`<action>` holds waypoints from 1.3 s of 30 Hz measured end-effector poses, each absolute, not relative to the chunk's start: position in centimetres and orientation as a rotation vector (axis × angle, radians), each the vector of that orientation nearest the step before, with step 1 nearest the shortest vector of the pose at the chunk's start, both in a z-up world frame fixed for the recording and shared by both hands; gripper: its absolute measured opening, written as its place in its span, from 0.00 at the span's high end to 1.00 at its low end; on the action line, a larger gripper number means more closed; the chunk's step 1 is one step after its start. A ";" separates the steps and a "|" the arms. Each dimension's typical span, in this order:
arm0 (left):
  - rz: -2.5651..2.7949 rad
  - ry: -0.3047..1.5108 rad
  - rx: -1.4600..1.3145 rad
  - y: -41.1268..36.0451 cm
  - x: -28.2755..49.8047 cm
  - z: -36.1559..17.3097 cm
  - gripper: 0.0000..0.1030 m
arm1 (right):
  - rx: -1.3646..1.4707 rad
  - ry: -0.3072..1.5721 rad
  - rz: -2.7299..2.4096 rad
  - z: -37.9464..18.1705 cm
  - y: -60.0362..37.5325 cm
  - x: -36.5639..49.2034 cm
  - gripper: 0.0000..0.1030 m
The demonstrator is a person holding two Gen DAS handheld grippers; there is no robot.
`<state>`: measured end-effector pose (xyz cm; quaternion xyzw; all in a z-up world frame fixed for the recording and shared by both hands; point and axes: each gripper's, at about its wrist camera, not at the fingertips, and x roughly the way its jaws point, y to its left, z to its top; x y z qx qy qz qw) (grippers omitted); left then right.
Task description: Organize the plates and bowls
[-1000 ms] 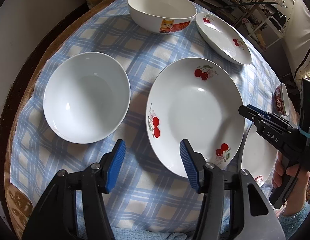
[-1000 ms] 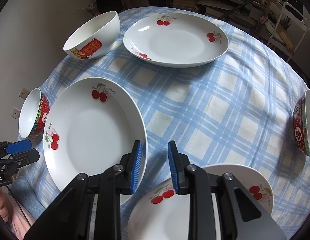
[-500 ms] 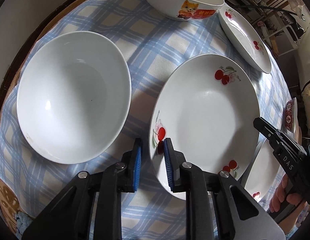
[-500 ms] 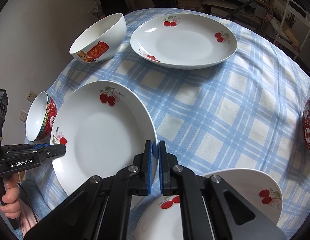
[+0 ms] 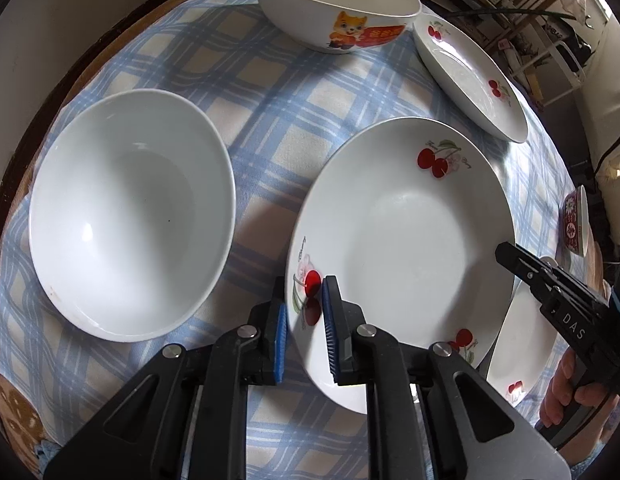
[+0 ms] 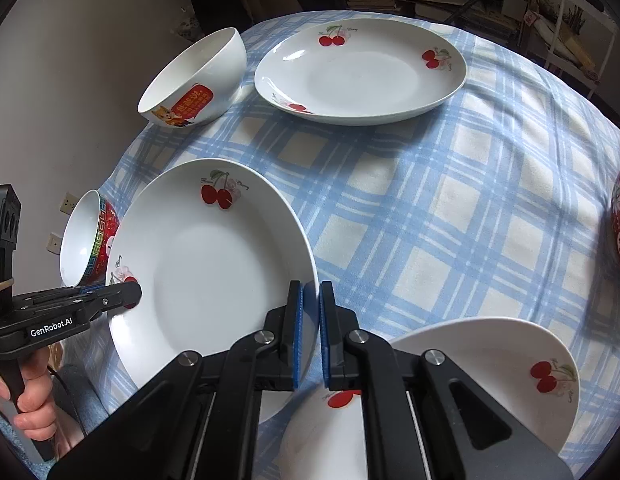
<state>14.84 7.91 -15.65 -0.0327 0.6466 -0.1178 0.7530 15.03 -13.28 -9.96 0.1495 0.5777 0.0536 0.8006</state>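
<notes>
Two grippers are pinching one cherry plate [image 5: 401, 248] from opposite sides. The left gripper [image 5: 304, 330] is nearly closed, its blue pads clamping the plate's rim beside a cherry print, and the right gripper [image 6: 310, 328] is squeezing the opposite rim in the same way, with only the rim's thickness between its pads. This plate is sitting near the front edge of the surface [image 6: 449, 208], which is wearing a blue checked cloth; its right side is lying over the rim of a second cherry plate [image 6: 489, 364] at the front edge (whether the held plate is lifted off the cloth, I cannot tell). A third cherry plate [image 6: 361, 76] is resting toward the far edge. Beside it, a white bowl with a cat picture [image 5: 337, 4] is standing at the far edge. A plain white bowl [image 5: 130, 216] is sitting at the left edge, and a red patterned bowl [image 5: 573, 226] at the right edge.
</notes>
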 end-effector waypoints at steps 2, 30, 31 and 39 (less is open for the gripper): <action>-0.274 1.409 -0.059 7.5 14.6 -15.2 0.84 | 0.337 1.231 0.103 -9.4 -13.8 14.6 0.91; -0.502 1.380 0.073 -2.7 9.7 -11.9 0.82 | 0.372 1.166 -0.142 -4.1 -21.2 3.8 0.92; -0.506 1.386 0.068 -2.9 9.7 -12.1 0.82 | 0.366 1.167 -0.147 -4.2 -21.2 3.5 0.92; -0.529 1.404 0.101 -5.3 8.9 -13.2 0.82 | 0.409 1.203 -0.196 -5.5 -22.9 2.2 0.92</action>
